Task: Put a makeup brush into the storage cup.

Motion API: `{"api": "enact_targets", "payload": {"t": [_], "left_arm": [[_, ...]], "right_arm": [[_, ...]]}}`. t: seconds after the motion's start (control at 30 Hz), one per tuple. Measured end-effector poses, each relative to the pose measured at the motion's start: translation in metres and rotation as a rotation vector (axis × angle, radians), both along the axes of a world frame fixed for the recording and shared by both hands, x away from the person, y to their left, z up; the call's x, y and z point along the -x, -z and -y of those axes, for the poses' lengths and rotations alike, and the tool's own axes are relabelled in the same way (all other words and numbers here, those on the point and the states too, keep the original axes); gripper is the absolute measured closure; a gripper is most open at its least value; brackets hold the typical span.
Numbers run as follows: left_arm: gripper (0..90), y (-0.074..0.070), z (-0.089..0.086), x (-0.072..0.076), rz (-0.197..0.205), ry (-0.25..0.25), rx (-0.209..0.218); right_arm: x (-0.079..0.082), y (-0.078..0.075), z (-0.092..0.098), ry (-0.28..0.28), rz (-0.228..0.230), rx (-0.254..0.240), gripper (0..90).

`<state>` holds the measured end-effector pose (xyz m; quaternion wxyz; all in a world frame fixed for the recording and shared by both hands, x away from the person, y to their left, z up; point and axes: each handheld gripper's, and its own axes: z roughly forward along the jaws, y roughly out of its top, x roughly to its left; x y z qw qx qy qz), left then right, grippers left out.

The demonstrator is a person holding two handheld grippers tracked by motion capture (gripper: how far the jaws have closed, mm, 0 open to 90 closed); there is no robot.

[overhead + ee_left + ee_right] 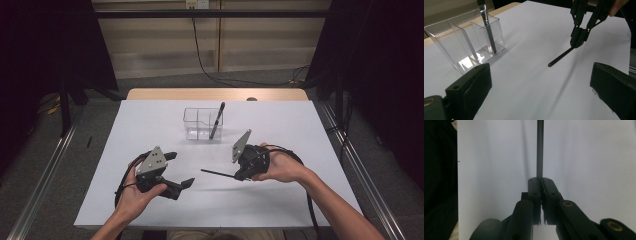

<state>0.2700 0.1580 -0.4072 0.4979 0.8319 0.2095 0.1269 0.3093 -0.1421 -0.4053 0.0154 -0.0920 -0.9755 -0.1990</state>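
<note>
While the right gripper [239, 176] clamps one end of a thin dark pen [216, 173], its jaws pressed together on the shaft, the pen juts out level above the white surface [150, 210], pointing toward the person's left. The left gripper [181, 170] rests low near the surface with its jaws spread wide and nothing between them. A clear divided organizer [202, 124] stands farther back at mid-surface, and a second dark pen [217, 121] already leans upright in its right-hand compartment.

Judging by this, the step in hand is carrying the gripped pen to the organizer. The next move would call for lifting it, tipping it toward vertical, and lowering its free end into an open compartment without knocking the light plastic walls.

From the right gripper view the closed jaws and the shaft [539, 147] running straight out of them are plain. The left gripper view gives the organizer's partitions [464, 40] and the pen's free tip [550, 65], apparently just clear of the surface, while the high view shows the spacing between the grippers and the organizer.
</note>
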Motion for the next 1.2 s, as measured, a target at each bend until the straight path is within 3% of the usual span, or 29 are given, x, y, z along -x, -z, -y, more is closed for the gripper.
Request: {"api": "enact_targets", "payload": {"t": [0.23, 0.6, 0.93, 1.03, 1.2], "left_arm": [[3.9, -0.002, 0.003, -0.005, -0.016, 0.020, -0.027], [4.6, -0.007, 0.012, -0.011, -0.057, 0.086, -0.129], [4.5, -0.008, 0.026, -0.017, -0.093, 0.159, -0.219], [5.7, -0.008, 0.030, -0.021, -0.127, 0.199, -0.245], [7.6, -0.008, 0.039, -0.031, -0.149, 0.208, -0.299]], "right_arm": [[-0.001, -0.002, -0.008, -0.037, 0.005, 0.075, 86.1], [-0.003, -0.004, -0.019, -0.086, -0.005, 0.177, 86.1], [-0.002, 0.000, -0.028, -0.115, -0.008, 0.196, 86.1], [-0.002, -0.001, -0.029, -0.121, -0.008, 0.202, 86.1], [-0.003, -0.004, -0.032, -0.126, -0.005, 0.186, 86.1]]}}
